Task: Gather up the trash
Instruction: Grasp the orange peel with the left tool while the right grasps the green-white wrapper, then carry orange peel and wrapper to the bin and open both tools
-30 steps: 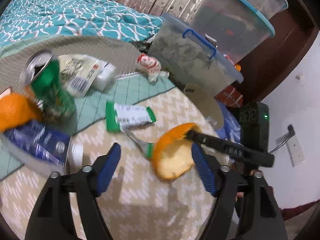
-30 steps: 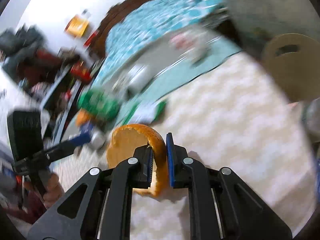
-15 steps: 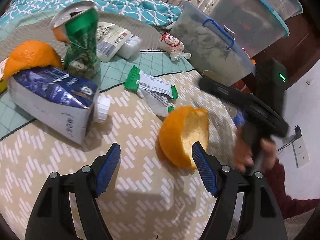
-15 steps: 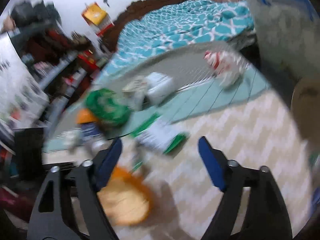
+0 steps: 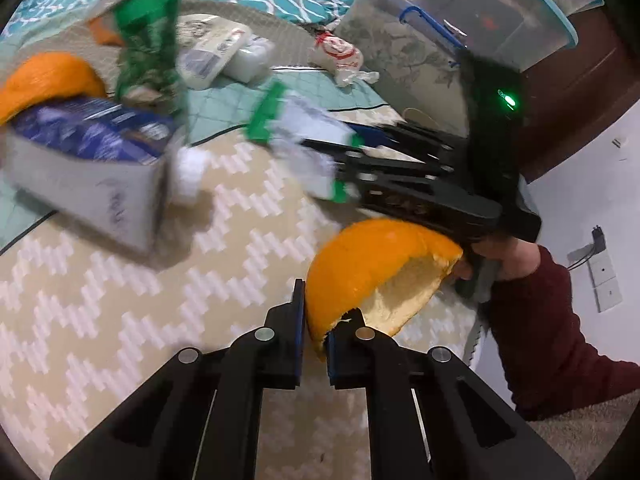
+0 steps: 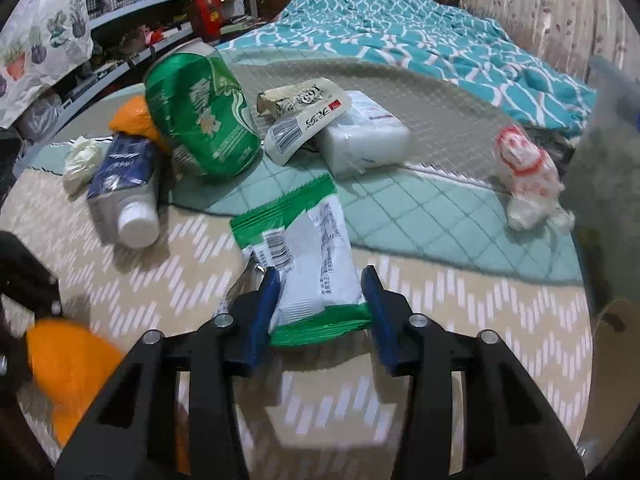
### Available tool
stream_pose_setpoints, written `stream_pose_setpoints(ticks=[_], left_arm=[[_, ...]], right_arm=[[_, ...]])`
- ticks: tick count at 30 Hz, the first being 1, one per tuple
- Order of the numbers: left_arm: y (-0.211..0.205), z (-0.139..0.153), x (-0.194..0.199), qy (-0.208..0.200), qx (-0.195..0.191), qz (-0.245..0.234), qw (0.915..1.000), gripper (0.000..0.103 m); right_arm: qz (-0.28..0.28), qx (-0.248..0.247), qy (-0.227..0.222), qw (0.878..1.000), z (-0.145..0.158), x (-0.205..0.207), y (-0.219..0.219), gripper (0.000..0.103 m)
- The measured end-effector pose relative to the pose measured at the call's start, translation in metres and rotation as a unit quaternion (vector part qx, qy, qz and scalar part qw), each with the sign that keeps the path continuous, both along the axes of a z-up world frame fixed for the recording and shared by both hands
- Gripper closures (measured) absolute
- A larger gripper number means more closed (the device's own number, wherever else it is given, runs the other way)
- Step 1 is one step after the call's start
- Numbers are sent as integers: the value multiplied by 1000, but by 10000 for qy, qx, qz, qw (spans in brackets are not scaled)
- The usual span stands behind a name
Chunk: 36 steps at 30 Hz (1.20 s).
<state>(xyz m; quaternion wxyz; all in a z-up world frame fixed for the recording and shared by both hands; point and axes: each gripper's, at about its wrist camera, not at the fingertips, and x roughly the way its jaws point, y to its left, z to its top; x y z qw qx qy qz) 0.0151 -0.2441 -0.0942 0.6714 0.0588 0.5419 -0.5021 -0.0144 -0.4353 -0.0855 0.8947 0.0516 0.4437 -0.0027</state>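
Observation:
My left gripper (image 5: 314, 320) is shut on the rim of a half orange peel (image 5: 372, 264), held just above the beige zigzag mat (image 5: 120, 320). The same peel (image 6: 68, 360) shows blurred at the lower left of the right wrist view. My right gripper (image 6: 320, 292) straddles a green and white snack wrapper (image 6: 316, 248) lying on the mat. Its jaws are closing, with the wrapper between them and the pads (image 6: 264, 304) near its long edges. In the left wrist view the right gripper (image 5: 340, 148) reaches in from the right over that wrapper (image 5: 296, 120).
Behind lie a crushed green can (image 6: 200, 120), a blue and white carton (image 6: 120, 184), another orange peel (image 6: 132, 120), a white packet (image 6: 304, 120), a tissue pack (image 6: 364, 136) and a red and white wrapper (image 6: 524, 172). Plastic bins (image 5: 408, 52) stand at the right, a bed beyond.
The right gripper let go of the orange peel, swung over to the green wrapper and narrowed its jaws. The left gripper came down and shut on the peel.

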Motion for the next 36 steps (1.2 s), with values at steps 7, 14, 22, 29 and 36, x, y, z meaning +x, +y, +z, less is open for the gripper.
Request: stream_pose_setpoints(ticks=[7,14,22,29,36], left_arm=[[12,5,-3,61,-65,150,9998,96],[-39,11,-4,270,-122,-165,9994,96],[-154,19,-7,425,-96,-692,9966,96],[-264,32,-18,261,-93,-1026,9943,96],[-330,34,-40,-17,-12,-1107,9939,72]], right_arm=[[-845,908,-481,9911,12,-50,-25,59],[-1896,1236,-917,9697,22,-96,-87,59],[-3286,1367,-1159,9273,17,-166,-184,59],[-3978,1618,-1082,8966,-9,-204,-237,50],[-4640,1550,-1526,8587,-2,-236,-254,26]])
